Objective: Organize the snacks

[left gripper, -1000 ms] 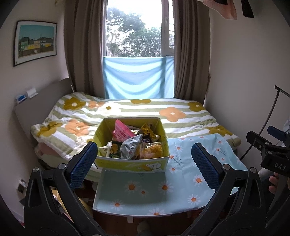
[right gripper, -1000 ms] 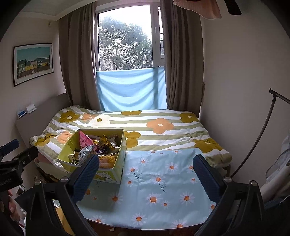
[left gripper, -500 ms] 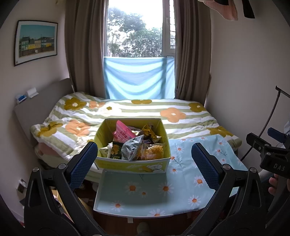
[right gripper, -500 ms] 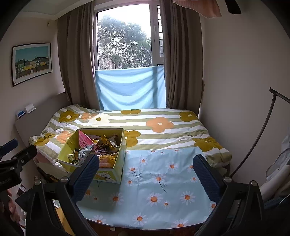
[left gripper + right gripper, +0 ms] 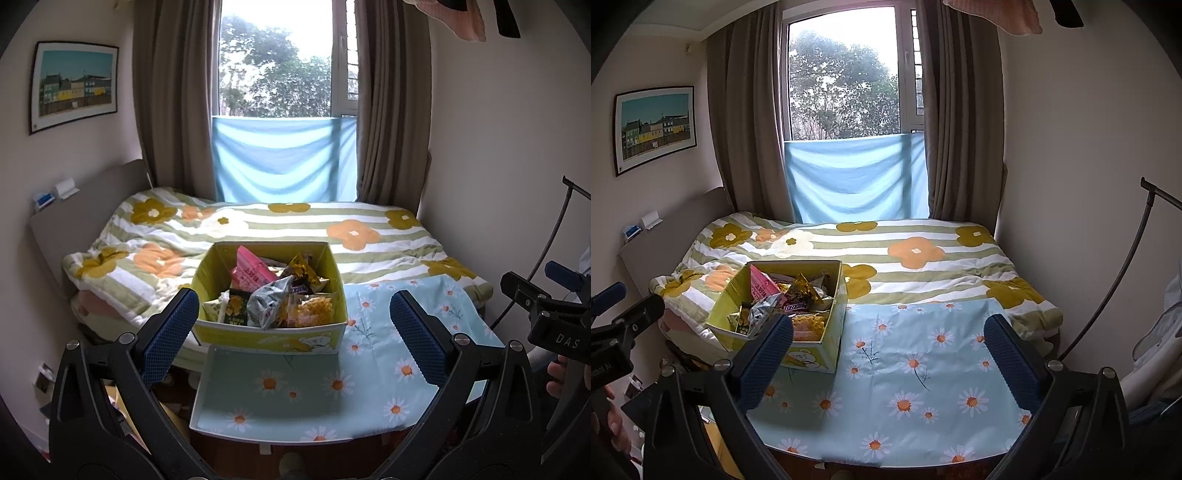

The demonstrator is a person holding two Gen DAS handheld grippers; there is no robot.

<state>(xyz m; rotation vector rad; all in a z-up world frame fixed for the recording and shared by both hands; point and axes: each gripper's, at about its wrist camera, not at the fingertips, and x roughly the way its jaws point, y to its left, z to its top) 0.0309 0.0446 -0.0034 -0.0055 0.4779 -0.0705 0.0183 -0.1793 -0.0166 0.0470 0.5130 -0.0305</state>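
A yellow cardboard box point(image 5: 271, 338) stands at the far left of a table with a daisy-print cloth point(image 5: 332, 391). It is full of snack packets: a pink pack point(image 5: 251, 273), a silver bag point(image 5: 271, 304), a gold wrapper point(image 5: 303, 271). In the right wrist view the box point(image 5: 812, 356) sits left of centre. My left gripper point(image 5: 293, 341) is open and empty, held short of the box. My right gripper point(image 5: 888, 363) is open and empty, over the cloth point(image 5: 923, 387) right of the box.
A bed with a flowered striped quilt point(image 5: 905, 258) lies behind the table. Curtains and a window with blue cloth point(image 5: 857, 177) are at the back. A black curved stand point(image 5: 1126, 266) rises at the right by the wall. A framed picture point(image 5: 74, 83) hangs left.
Both views have shifted slightly; the box sits a little lower and nearer in the left wrist view. Both grippers stay open and empty.
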